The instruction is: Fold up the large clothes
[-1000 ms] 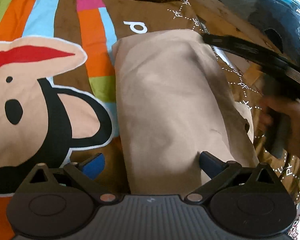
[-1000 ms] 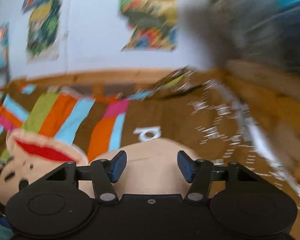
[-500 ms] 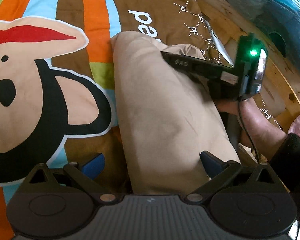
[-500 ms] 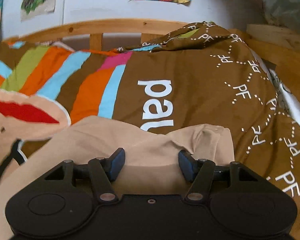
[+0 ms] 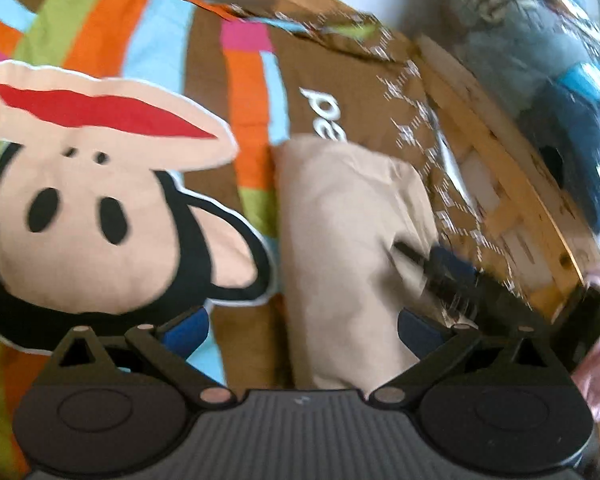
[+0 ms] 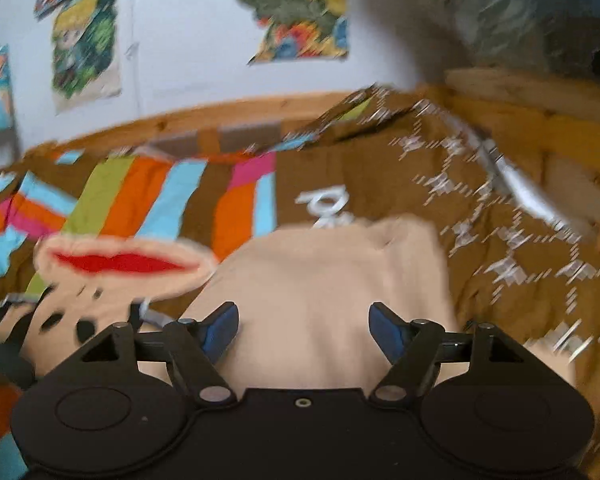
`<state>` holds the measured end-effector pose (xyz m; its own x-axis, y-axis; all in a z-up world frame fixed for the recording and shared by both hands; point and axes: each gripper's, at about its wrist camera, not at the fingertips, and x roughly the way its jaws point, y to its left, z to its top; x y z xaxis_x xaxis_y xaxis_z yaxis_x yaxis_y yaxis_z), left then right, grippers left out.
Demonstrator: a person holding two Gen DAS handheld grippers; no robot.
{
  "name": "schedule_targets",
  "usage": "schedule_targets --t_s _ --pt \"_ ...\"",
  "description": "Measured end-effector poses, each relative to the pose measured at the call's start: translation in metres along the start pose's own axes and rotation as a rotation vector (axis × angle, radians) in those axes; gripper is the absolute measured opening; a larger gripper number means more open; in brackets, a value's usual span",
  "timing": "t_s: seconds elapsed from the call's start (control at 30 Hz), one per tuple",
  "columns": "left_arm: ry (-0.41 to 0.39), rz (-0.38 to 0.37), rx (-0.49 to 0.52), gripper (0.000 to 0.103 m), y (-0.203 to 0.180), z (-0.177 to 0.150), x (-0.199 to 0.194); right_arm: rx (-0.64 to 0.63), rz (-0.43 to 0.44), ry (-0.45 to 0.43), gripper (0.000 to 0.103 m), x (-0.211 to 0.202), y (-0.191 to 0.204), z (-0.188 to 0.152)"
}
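Clothes first: the tan cloth (image 5: 340, 248) lies folded in a long strip on the bed (image 5: 240, 92), on the brown part of the monkey blanket, near the wooden bed rail (image 5: 492, 168).

The left tongs (image 5: 303, 330) are spread wide apart and hold nothing. The near end of the cloth sits between them. The right tongs (image 6: 303, 330) are also apart and empty, just above the cloth (image 6: 324, 292).

What could go wrong? Both pictures are smeared, so I think the hands are moving fast. A fast grab could pinch only the top layer, and then the fold would fall open. The tongs could also catch the blanket under the cloth and drag it up too. From the left side the right tongs (image 5: 444, 276) look low over the right edge of the cloth, so they might bump it and make it messy.

What is different? Half a second ago the right tongs were near the far end of the cloth. Now they are pulled back closer and lifted, and more wall shows. The left tongs tipped up too.
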<state>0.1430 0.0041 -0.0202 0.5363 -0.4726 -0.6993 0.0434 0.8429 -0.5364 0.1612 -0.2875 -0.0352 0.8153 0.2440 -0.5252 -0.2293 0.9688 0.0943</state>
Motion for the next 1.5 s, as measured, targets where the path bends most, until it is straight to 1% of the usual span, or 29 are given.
schedule_targets --t_s 0.03,0.07,0.17,0.23,0.3,0.37,0.43,0.5,0.6,0.67,0.73,0.8,0.83,0.93,1.0,1.03,1.1,1.13,1.2,1.23,1.27,1.33,1.37,1.43,1.47,1.5 --pt "-0.007 0.015 -0.013 0.103 0.003 0.002 0.000 -0.021 -0.006 0.027 0.074 0.004 0.008 -0.008" --pt "-0.009 0.033 -0.026 0.103 0.007 0.003 0.001 -0.028 -0.023 0.030 0.074 0.008 0.013 -0.016" --pt "-0.008 0.052 -0.051 0.103 0.015 0.006 0.008 0.014 -0.044 0.021 0.074 0.017 0.014 -0.033" --pt "-0.010 0.060 -0.063 0.103 0.018 0.009 0.016 -0.010 -0.058 -0.005 0.074 0.017 0.019 -0.041" --pt "-0.006 0.072 -0.075 0.103 0.022 0.011 0.022 -0.031 -0.071 -0.013 0.074 0.018 0.022 -0.043" --pt "0.000 0.076 -0.084 0.103 0.025 0.011 0.026 -0.022 -0.066 -0.006 0.073 0.017 0.020 -0.040" --pt "-0.001 0.081 -0.081 0.103 0.025 0.008 0.025 0.018 -0.064 -0.009 0.072 0.004 0.014 -0.035" --pt "-0.007 0.086 -0.072 0.103 0.025 0.006 0.024 0.056 -0.050 -0.037 0.072 -0.017 0.010 -0.036" --pt "-0.010 0.088 -0.077 0.103 0.025 0.007 0.027 -0.005 -0.062 -0.046 0.073 -0.045 0.017 -0.048" --pt "-0.003 0.083 -0.077 0.103 0.024 0.006 0.030 -0.018 -0.070 -0.036 0.073 -0.053 0.019 -0.062" --pt "0.008 0.086 -0.067 0.103 0.023 0.003 0.034 0.020 -0.076 -0.048 0.074 -0.056 0.016 -0.076" --pt "0.024 0.094 -0.054 0.103 0.021 0.000 0.039 0.066 -0.067 -0.051 0.077 -0.052 0.012 -0.083" --pt "0.031 0.097 -0.048 0.103 0.020 -0.002 0.041 0.075 -0.071 -0.049 0.080 -0.050 0.010 -0.084" --pt "0.041 0.103 -0.028 0.103 0.016 -0.005 0.042 0.108 -0.056 -0.052 0.081 -0.055 0.005 -0.079" --pt "0.034 0.110 -0.012 0.103 0.015 -0.007 0.041 0.146 -0.050 -0.091 0.082 -0.072 -0.003 -0.077" --pt "0.031 0.115 -0.008 0.103 0.015 -0.007 0.040 0.151 -0.079 -0.124 0.083 -0.083 -0.006 -0.077" --pt "0.032 0.125 -0.006 0.103 0.015 -0.007 0.042 0.157 -0.180 -0.173 0.083 -0.104 -0.015 -0.080" --pt "0.035 0.123 -0.008 0.103 0.015 -0.008 0.044 0.184 -0.224 -0.181 0.083 -0.113 -0.022 -0.083" --pt "0.028 0.100 -0.013 0.103 0.015 -0.009 0.045 0.267 -0.298 -0.146 0.083 -0.123 -0.038 -0.090" --pt "0.014 0.073 -0.013 0.103 0.014 -0.010 0.045 0.320 -0.326 -0.123 0.084 -0.125 -0.047 -0.096" --pt "-0.004 0.034 -0.008 0.103 0.013 -0.011 0.044 0.389 -0.333 -0.105 0.084 -0.127 -0.057 -0.103" --pt "-0.034 -0.046 0.003 0.103 0.011 -0.015 0.044 0.534 -0.298 -0.055 0.084 -0.124 -0.080 -0.113" --pt "-0.038 -0.068 0.008 0.103 0.010 -0.016 0.047 0.599 -0.265 -0.044 0.083 -0.122 -0.089 -0.116" --pt "-0.016 -0.055 0.026 0.103 0.004 -0.017 0.059 0.659 -0.207 -0.053 0.085 -0.118 -0.097 -0.116" --pt "-0.006 -0.039 0.038 0.103 0.001 -0.017 0.065 0.662 -0.190 -0.051 0.086 -0.114 -0.098 -0.114" --pt "-0.015 -0.046 0.040 0.103 -0.001 -0.018 0.068 0.655 -0.179 -0.039 0.087 -0.110 -0.098 -0.111"
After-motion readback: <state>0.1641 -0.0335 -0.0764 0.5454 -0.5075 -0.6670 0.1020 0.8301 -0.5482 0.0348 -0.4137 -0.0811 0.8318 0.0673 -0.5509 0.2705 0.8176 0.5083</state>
